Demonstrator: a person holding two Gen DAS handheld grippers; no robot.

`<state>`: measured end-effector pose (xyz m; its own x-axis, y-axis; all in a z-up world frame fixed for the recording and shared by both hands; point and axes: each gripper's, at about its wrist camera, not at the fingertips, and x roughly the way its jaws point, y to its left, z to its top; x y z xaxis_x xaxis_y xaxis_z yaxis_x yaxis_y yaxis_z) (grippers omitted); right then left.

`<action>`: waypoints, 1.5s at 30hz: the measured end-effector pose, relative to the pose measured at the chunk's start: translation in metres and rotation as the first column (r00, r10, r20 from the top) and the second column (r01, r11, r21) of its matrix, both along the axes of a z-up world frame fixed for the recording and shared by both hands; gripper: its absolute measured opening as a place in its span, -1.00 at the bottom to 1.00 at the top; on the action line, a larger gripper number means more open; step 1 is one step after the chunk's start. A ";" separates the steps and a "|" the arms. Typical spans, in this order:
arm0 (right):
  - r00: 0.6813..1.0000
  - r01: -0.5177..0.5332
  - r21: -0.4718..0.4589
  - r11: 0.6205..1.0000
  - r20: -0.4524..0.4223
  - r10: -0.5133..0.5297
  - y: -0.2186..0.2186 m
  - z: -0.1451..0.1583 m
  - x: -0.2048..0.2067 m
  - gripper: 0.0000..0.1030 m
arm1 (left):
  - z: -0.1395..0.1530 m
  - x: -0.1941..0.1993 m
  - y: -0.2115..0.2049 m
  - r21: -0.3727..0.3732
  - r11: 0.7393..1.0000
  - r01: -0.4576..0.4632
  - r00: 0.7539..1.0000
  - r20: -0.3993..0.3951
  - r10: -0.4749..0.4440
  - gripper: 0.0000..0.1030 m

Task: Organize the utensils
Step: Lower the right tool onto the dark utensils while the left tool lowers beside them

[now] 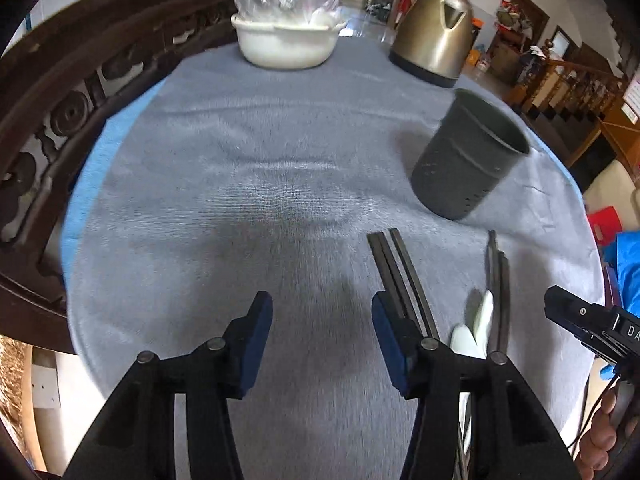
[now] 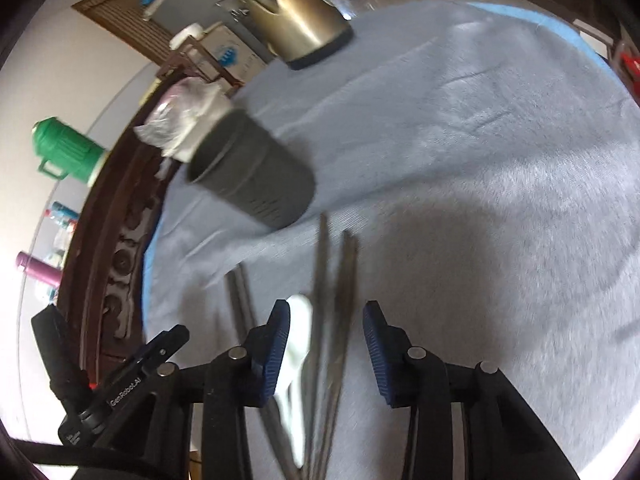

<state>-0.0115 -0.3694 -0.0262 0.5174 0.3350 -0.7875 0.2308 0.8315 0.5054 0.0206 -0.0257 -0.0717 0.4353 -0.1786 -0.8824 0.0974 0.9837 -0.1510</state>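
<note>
A dark grey utensil cup (image 1: 468,156) (image 2: 248,172) stands empty on the grey cloth. Dark chopsticks (image 1: 396,276) lie just right of my left gripper (image 1: 322,340), whose blue pads stand apart over bare cloth. More chopsticks (image 1: 498,280) and a white spoon (image 1: 476,324) lie further right. In the right wrist view, several chopsticks (image 2: 336,300) lie between the parted pads of my right gripper (image 2: 326,340) without touching them. The white spoon (image 2: 298,340) lies against its left finger, and another pair of chopsticks (image 2: 240,304) lies to the left.
A brass-coloured kettle (image 1: 436,32) (image 2: 296,12) and a white bowl covered in plastic (image 1: 288,40) stand at the table's far side. A carved dark wooden rail (image 1: 60,120) borders the table on the left. The grey cloth (image 1: 240,160) covers the table top.
</note>
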 end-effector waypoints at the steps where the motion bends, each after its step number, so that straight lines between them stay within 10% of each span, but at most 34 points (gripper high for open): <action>1: 1.000 0.002 -0.001 1.000 -0.009 -0.002 -0.002 -0.002 0.007 -0.19 | -0.005 0.007 -0.001 -0.002 1.000 -0.003 1.000 -0.020 0.003 0.03; 11: 0.993 0.010 -0.033 0.999 -0.119 -0.014 0.000 -0.026 0.044 -0.31 | -0.025 0.044 -0.020 0.033 0.999 -0.016 0.995 -0.094 0.019 0.03; 26: 0.995 -0.035 -0.351 0.936 -0.099 0.000 0.016 -0.019 0.048 -0.68 | -0.024 0.056 -0.037 0.158 0.984 0.082 0.996 -0.038 -0.076 -0.41; 32: 0.991 -0.043 -0.247 0.968 -0.134 0.010 0.010 -0.023 0.053 -0.65 | -0.025 0.068 -0.041 0.149 0.981 0.120 0.991 -0.070 -0.111 -0.41; 45: 0.990 -0.089 -0.355 0.931 -0.132 0.044 0.016 -0.022 0.053 -0.80 | -0.025 0.068 -0.063 0.290 0.925 0.247 0.967 -0.011 -0.255 -0.39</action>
<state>0.0419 -0.3537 -0.0482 0.3982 0.0485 -0.9160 0.2090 0.9675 0.1421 0.0891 -0.0883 -0.0971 0.4335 -0.0258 -0.9008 0.3466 0.9275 0.1402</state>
